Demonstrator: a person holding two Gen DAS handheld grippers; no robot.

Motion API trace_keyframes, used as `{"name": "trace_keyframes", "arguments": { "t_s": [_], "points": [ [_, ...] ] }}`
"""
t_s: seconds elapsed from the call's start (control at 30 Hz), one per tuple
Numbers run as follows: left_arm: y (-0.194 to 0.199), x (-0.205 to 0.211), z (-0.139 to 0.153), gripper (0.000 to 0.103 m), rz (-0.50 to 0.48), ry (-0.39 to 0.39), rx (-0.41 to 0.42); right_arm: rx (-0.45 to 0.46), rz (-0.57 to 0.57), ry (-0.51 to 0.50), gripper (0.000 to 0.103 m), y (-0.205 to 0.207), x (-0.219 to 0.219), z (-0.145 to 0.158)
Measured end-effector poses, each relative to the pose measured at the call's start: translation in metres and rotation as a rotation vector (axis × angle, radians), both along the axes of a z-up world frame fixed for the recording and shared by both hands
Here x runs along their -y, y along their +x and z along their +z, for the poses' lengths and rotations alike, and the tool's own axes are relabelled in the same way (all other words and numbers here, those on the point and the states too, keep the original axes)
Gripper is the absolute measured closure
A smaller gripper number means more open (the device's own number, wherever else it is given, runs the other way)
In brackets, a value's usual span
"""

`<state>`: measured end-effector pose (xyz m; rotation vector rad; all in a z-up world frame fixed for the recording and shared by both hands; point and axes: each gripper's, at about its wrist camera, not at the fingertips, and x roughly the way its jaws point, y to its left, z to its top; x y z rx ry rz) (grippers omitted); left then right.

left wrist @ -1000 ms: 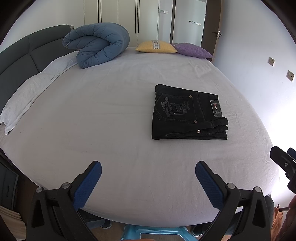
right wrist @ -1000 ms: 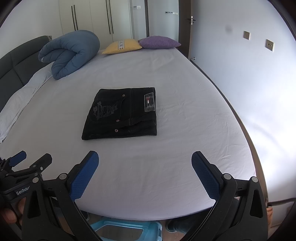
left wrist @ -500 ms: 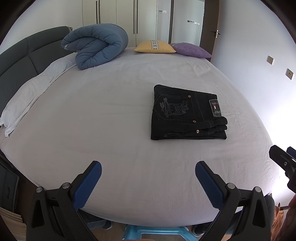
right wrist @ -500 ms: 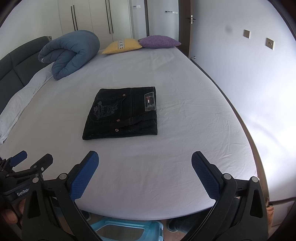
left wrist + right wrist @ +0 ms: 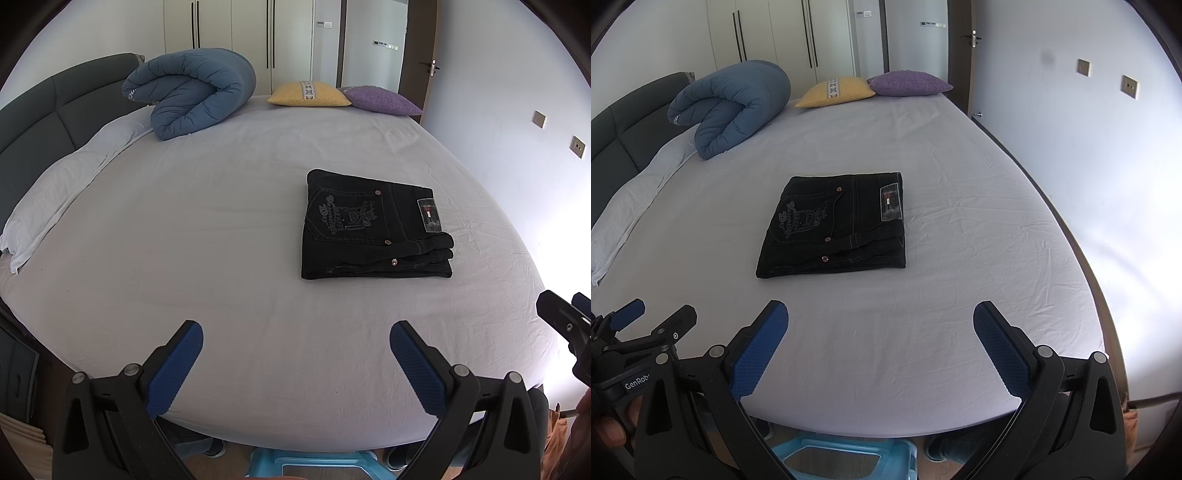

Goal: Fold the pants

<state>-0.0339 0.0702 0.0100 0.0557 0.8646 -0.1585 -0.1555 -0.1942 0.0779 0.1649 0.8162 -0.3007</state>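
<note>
Black pants [image 5: 373, 225] lie as a folded packet on the bed [image 5: 221, 229], well apart from both claws. The left claw [image 5: 295, 349] and right claw [image 5: 881, 326] are spread wide and grasp nothing. The fold looks finished; any new touch or pull on the sheet could loosen the layers.

Matt dark denim pants [image 5: 373, 225] lie on a smooth, faintly creased cotton sheet [image 5: 221, 236].

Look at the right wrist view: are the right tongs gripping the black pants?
No: the right tongs hang open, apart from the folded pants on the bed.
</note>
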Motion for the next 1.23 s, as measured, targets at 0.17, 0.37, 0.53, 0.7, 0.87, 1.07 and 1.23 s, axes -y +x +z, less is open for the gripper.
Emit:
{"name": "trace_keyframes", "arguments": {
  "t_s": [0.17, 0.37, 0.53, 0.7, 0.87, 1.07, 1.23],
  "points": [
    [0.0, 0.0, 0.0, 0.0, 0.001, 0.001, 0.001, -0.002, 0.0, -0.001, 0.001, -0.001, -0.002, -0.001],
    [0.0, 0.0, 0.0, 0.0, 0.002, 0.002, 0.0, -0.006, 0.001, 0.001, 0.001, -0.002, -0.004, -0.003],
    [0.0, -0.001, -0.001, 0.0, 0.0, 0.003, -0.002, -0.008, 0.002, 0.004, 0.001, -0.002, -0.004, -0.005],
    [-0.001, 0.0, -0.001, 0.0, -0.001, 0.003, -0.003, -0.009, 0.002, 0.007, 0.001, -0.003, -0.003, -0.007],
    [-0.002, -0.002, -0.003, 0.0, -0.001, 0.006, -0.003, -0.011, 0.002, 0.012, 0.001, -0.004, -0.005, -0.009],
    [-0.002, -0.003, -0.003, 0.0, 0.002, 0.01, -0.001, -0.014, 0.004, 0.016, 0.001, -0.005, -0.003, -0.011],
    [-0.003, -0.005, -0.004, 0.0, 0.008, 0.027, 0.012, -0.018, 0.004, 0.018, 0.001, -0.006, -0.004, -0.013]
  ]
}}
